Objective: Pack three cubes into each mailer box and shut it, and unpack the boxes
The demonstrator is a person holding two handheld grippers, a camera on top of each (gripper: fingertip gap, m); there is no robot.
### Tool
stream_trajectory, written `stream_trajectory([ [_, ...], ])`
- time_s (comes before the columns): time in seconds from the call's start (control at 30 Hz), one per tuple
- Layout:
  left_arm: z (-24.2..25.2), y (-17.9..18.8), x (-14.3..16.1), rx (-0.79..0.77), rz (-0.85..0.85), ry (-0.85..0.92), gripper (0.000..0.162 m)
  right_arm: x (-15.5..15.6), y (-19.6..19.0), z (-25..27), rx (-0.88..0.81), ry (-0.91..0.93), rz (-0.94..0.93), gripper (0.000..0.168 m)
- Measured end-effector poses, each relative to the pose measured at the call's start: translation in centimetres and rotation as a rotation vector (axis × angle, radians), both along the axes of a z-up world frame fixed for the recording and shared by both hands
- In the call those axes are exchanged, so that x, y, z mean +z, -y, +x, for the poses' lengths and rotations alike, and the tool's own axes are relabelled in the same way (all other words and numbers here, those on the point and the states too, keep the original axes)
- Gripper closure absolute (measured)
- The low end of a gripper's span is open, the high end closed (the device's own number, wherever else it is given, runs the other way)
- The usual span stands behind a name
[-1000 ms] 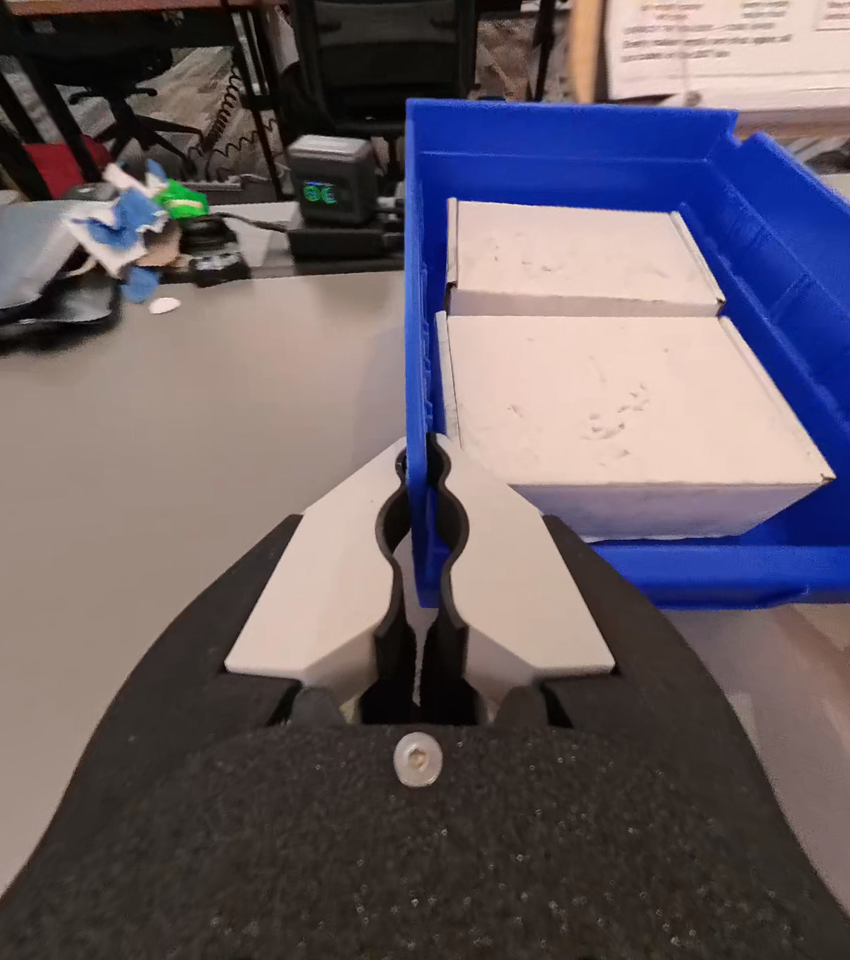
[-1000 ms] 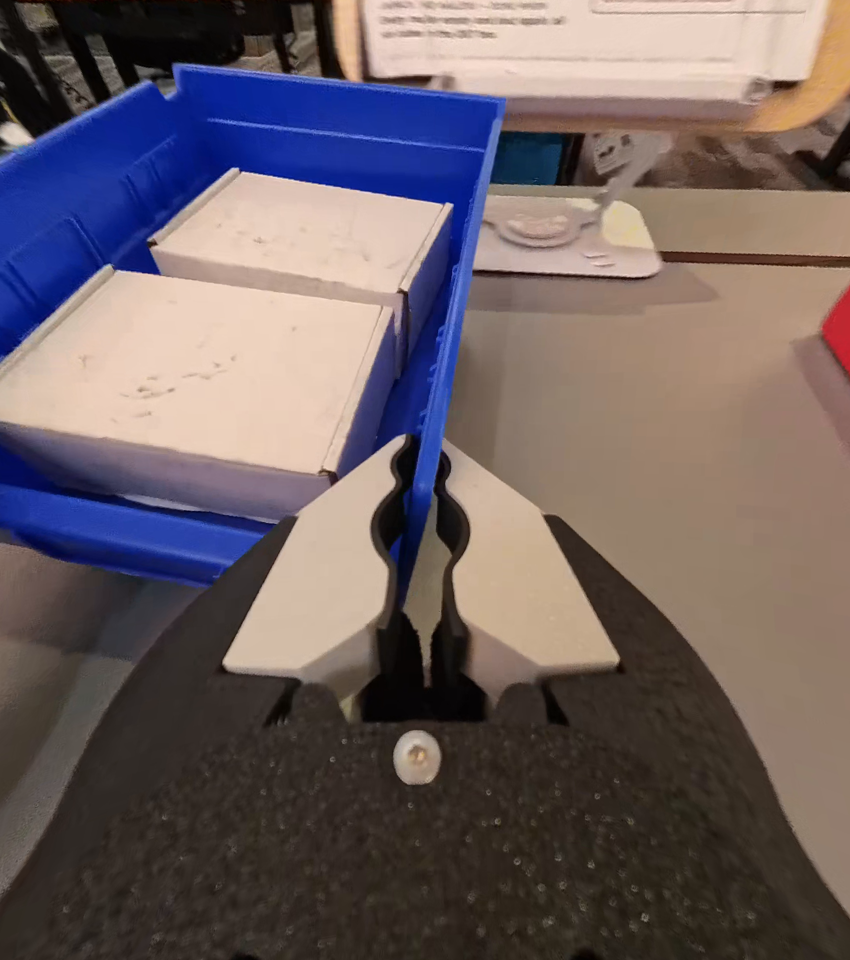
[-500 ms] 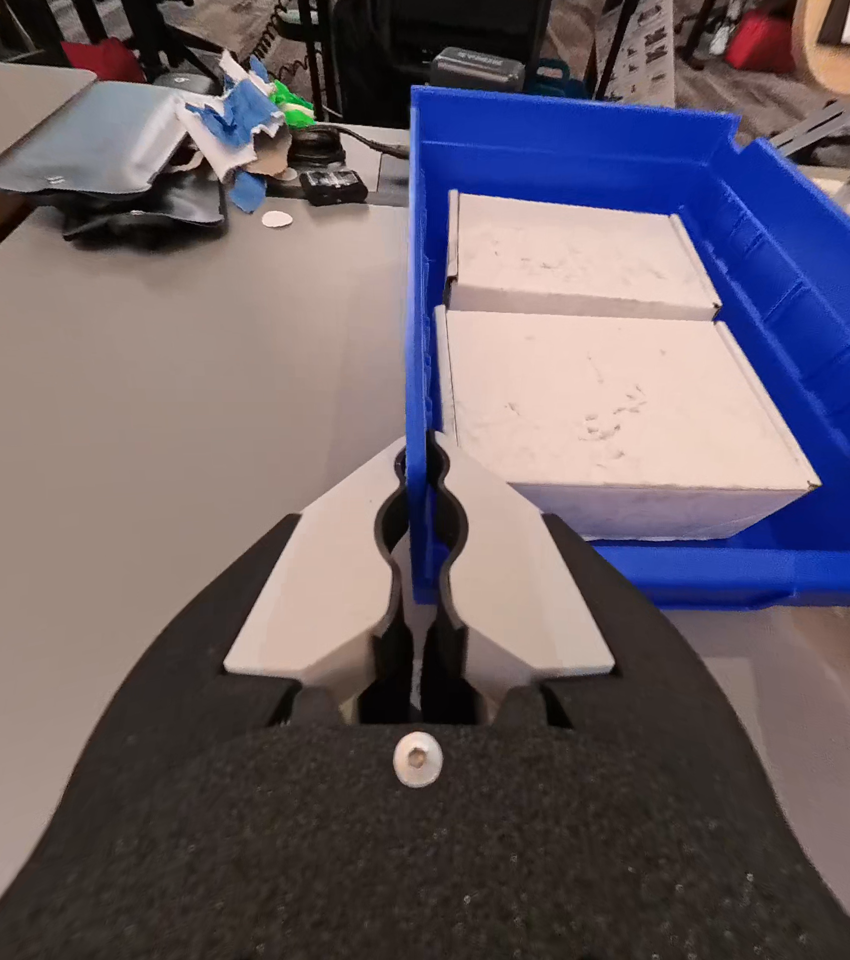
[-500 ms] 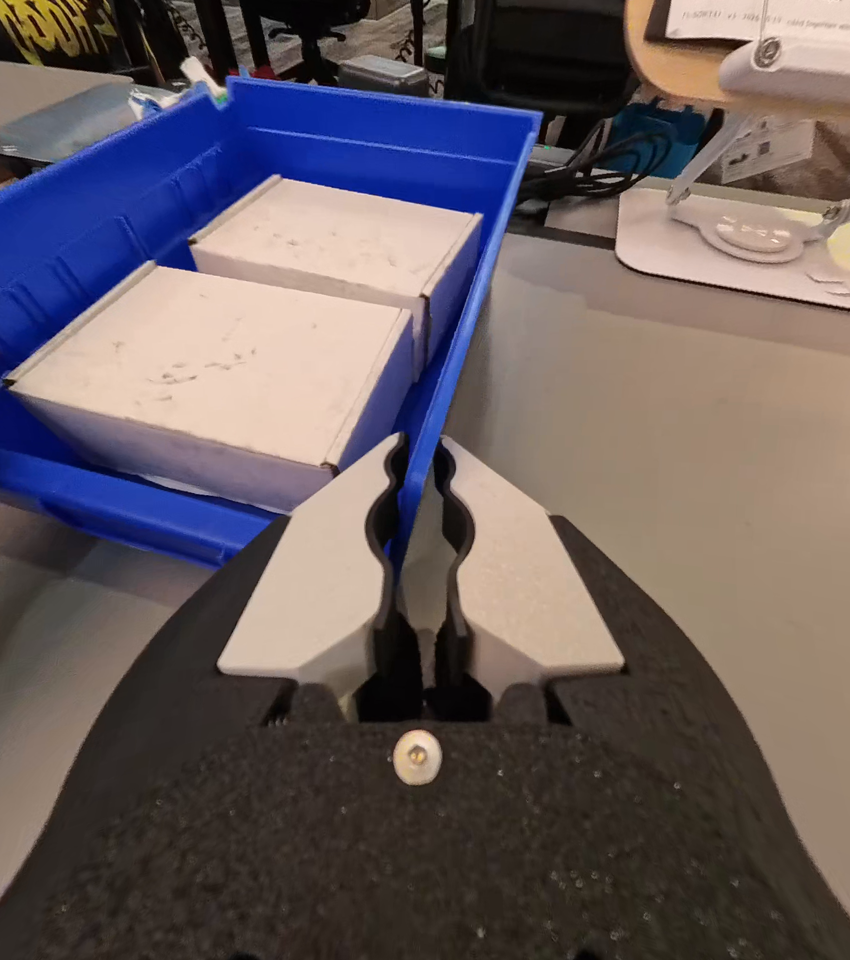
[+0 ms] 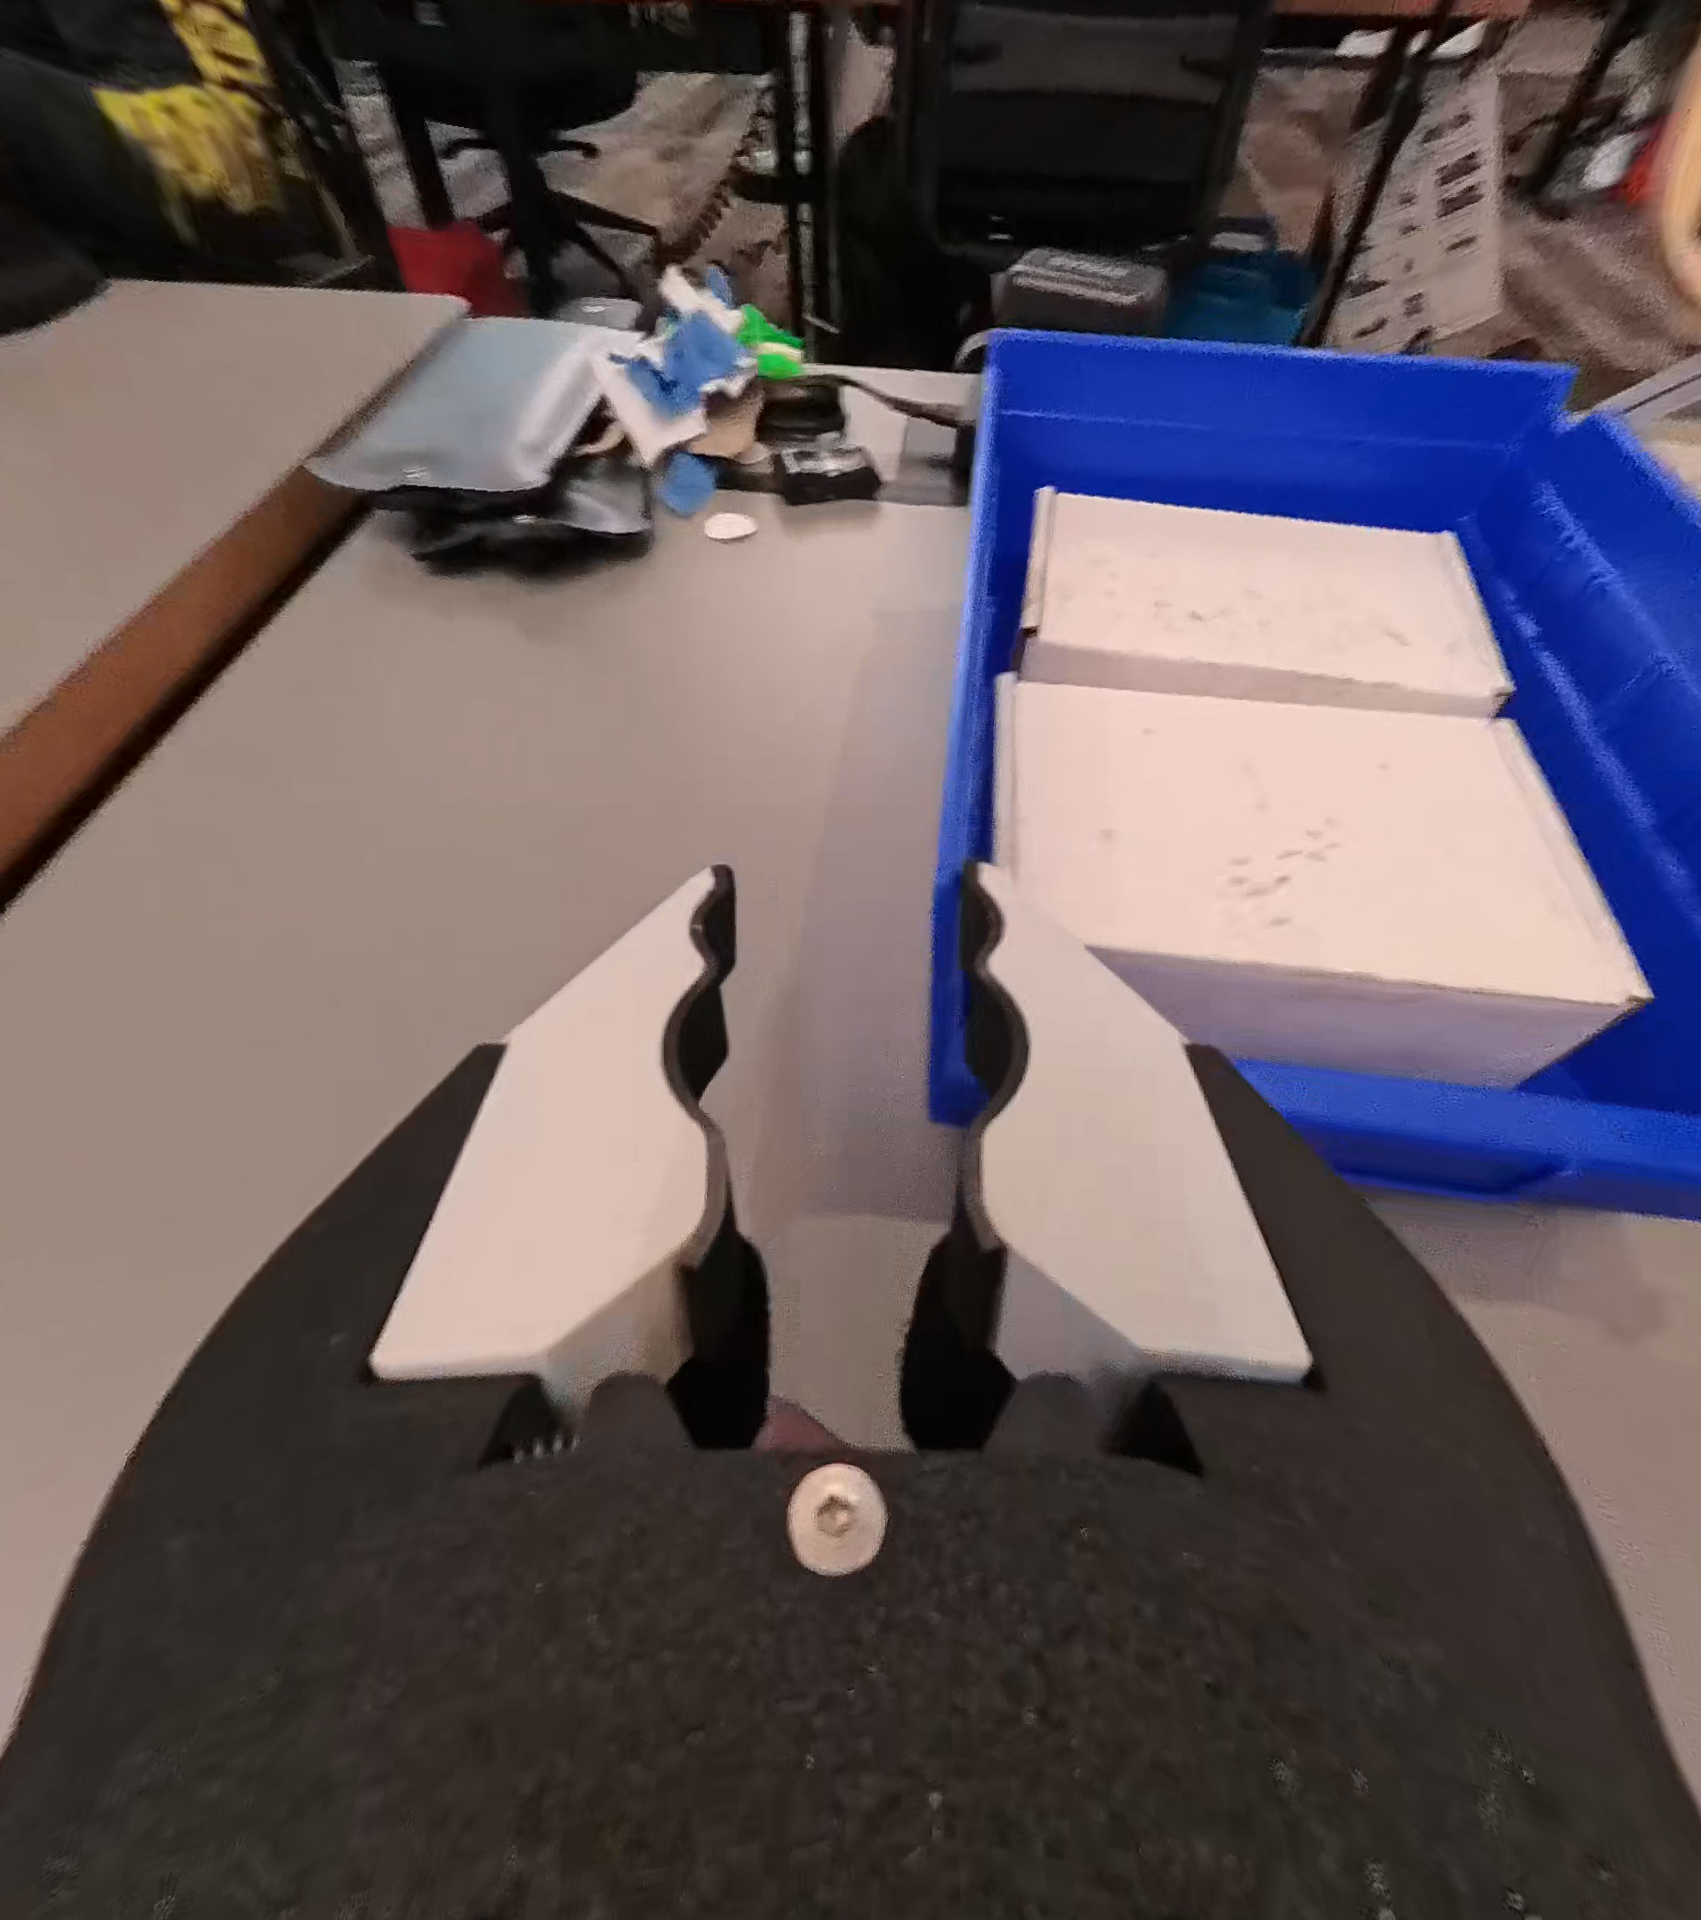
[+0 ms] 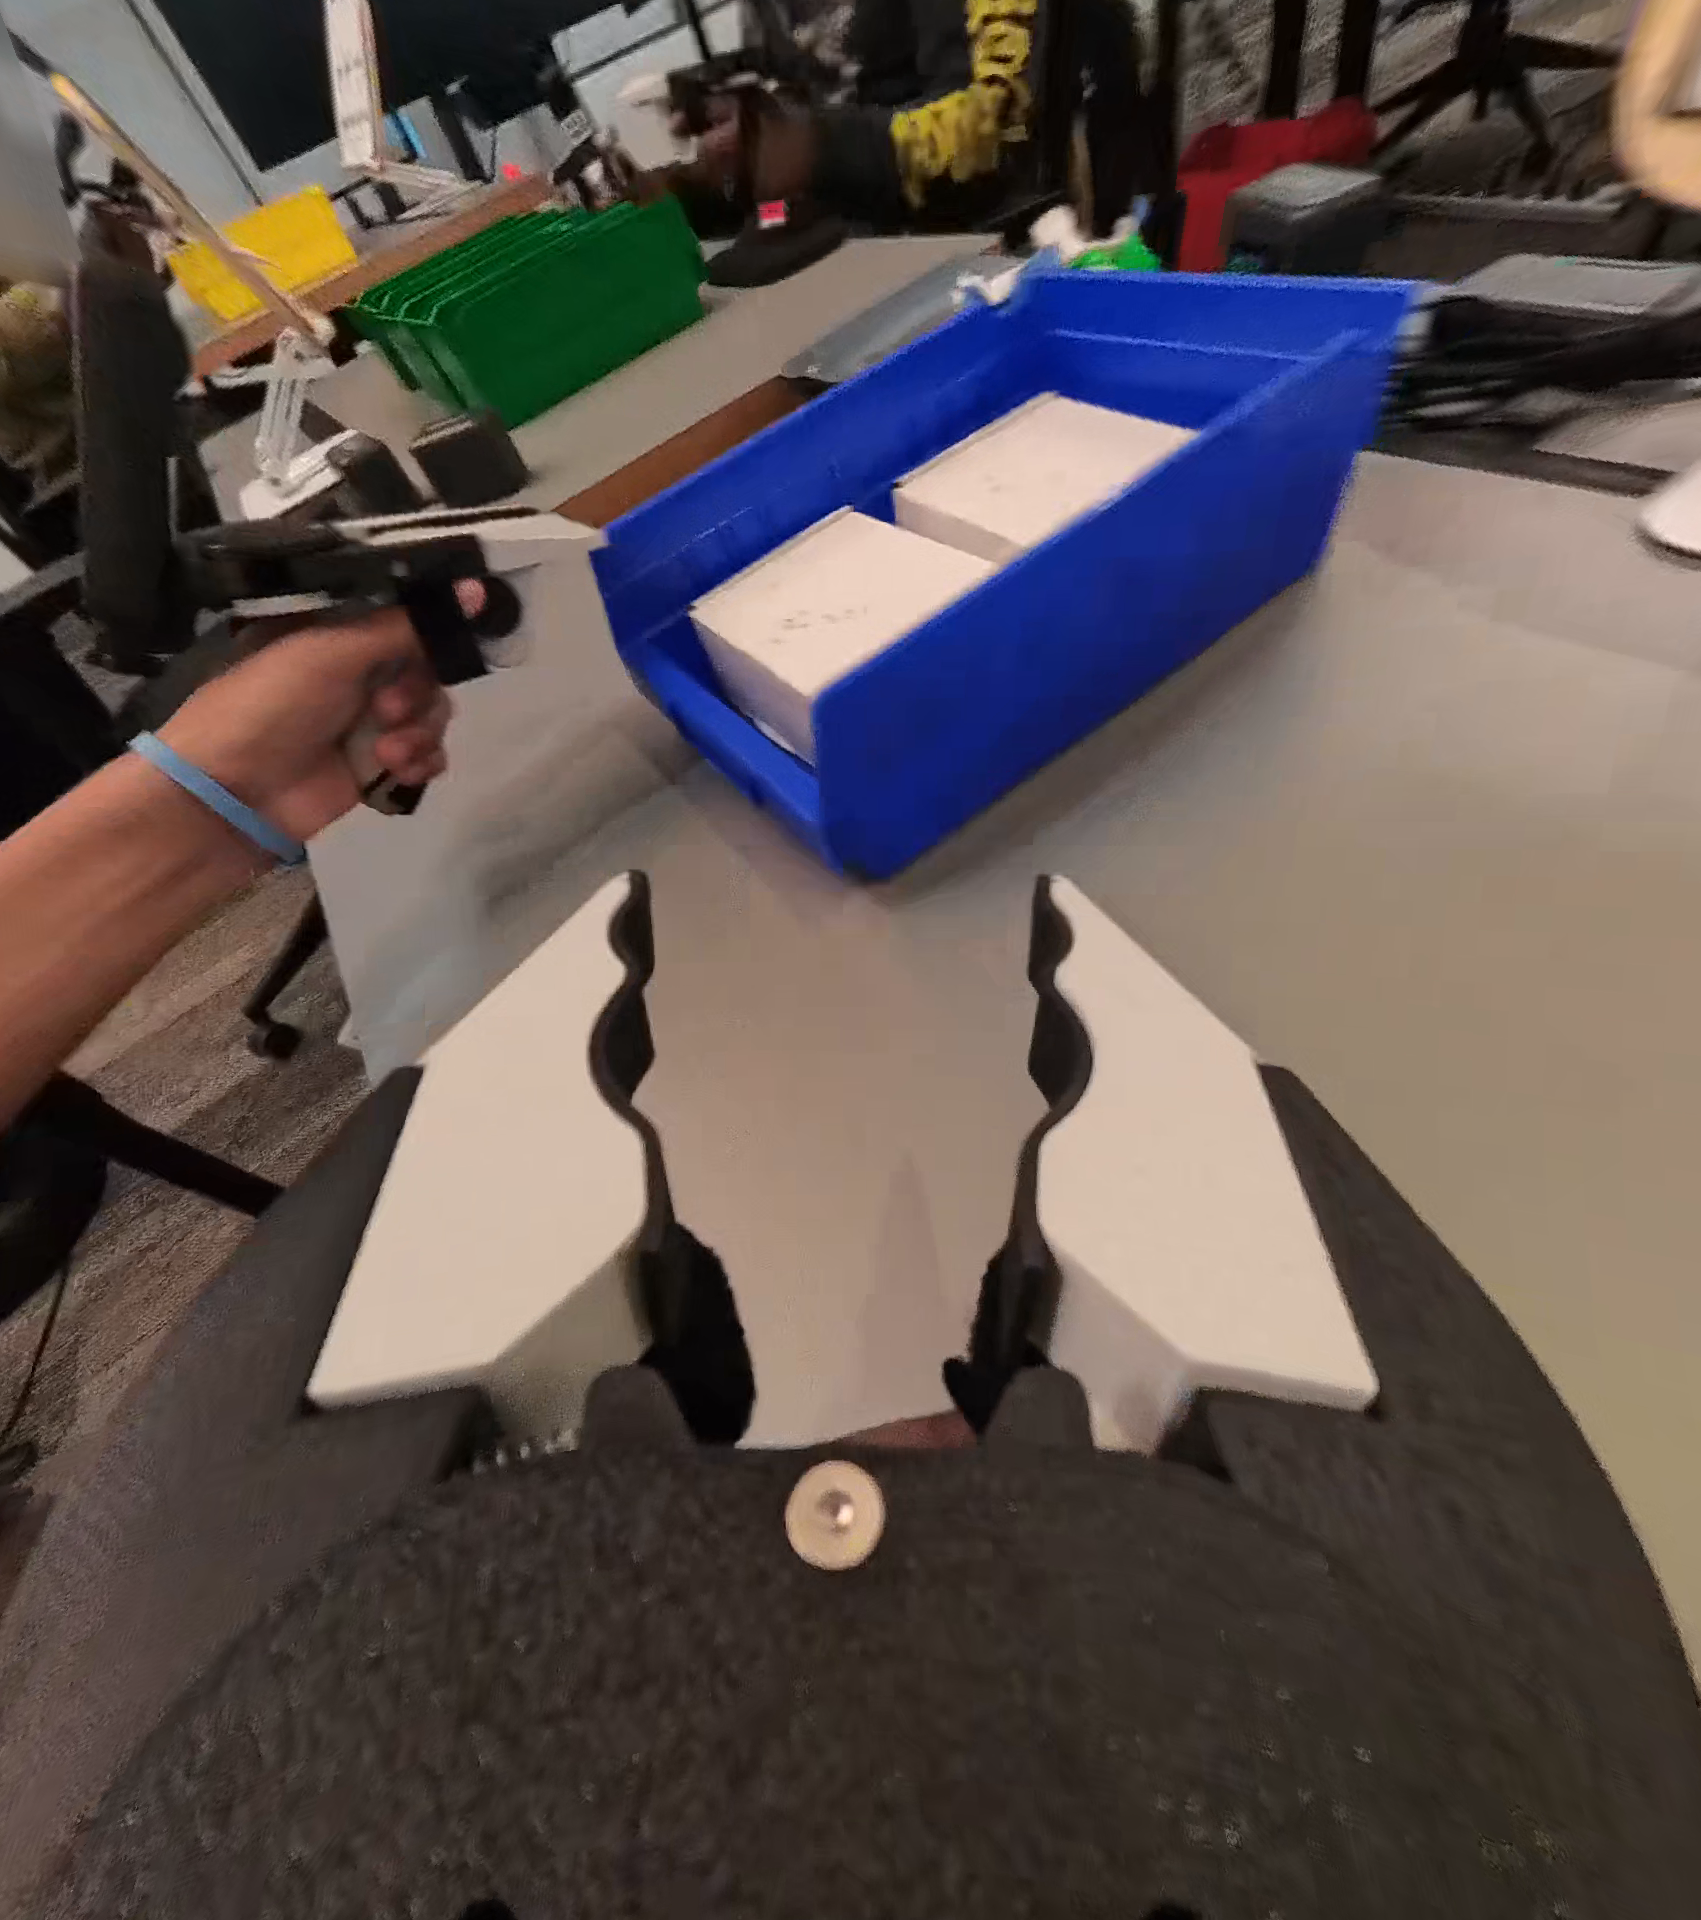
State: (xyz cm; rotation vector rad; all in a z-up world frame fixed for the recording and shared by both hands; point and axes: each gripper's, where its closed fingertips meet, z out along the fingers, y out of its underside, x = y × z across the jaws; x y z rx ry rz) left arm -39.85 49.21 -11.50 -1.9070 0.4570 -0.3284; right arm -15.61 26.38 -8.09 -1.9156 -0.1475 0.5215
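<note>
Busy office room up top, chairs and a green bin (image 6: pixel 555 301) in the upper left, and a plain grey table (image 5: pixel 410 883) filling most of both views. Blue bin (image 6: pixel 1054 665) sits on it right of centre, with two closed white mailer boxes (image 5: pixel 1282 862) inside, one behind the other. Left gripper (image 5: pixel 846 894) and right gripper (image 6: pixel 835 894) are both spread wide with nothing between them.

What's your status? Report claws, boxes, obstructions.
Left claw open, empty, beside the blue bin. Right claw open, empty, short of it. Two white mailer boxes shut, in the bin. Nothing blocking.
</note>
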Motion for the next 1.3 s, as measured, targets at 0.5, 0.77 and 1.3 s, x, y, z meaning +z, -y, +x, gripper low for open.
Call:
stream_trajectory([
  [0.5, 6.7, 13.7, -0.1, -0.228, -0.202, 0.194, 0.128, -5.5, 22.4, 27.5, -0.728, 0.066, -0.058, 0.070],
  [0.77, 9.2, 13.0, -2.4, -0.367, -0.226, 0.111, 0.128, -4.0, 21.6, 29.2, -0.787, 0.088, 0.026, 0.077],
  [1.3, 14.0, 20.9, -1.2, -0.813, -0.275, 0.172, 0.076, -4.6, 19.2, 27.1, -0.710, 0.115, 0.006, 0.076],
])
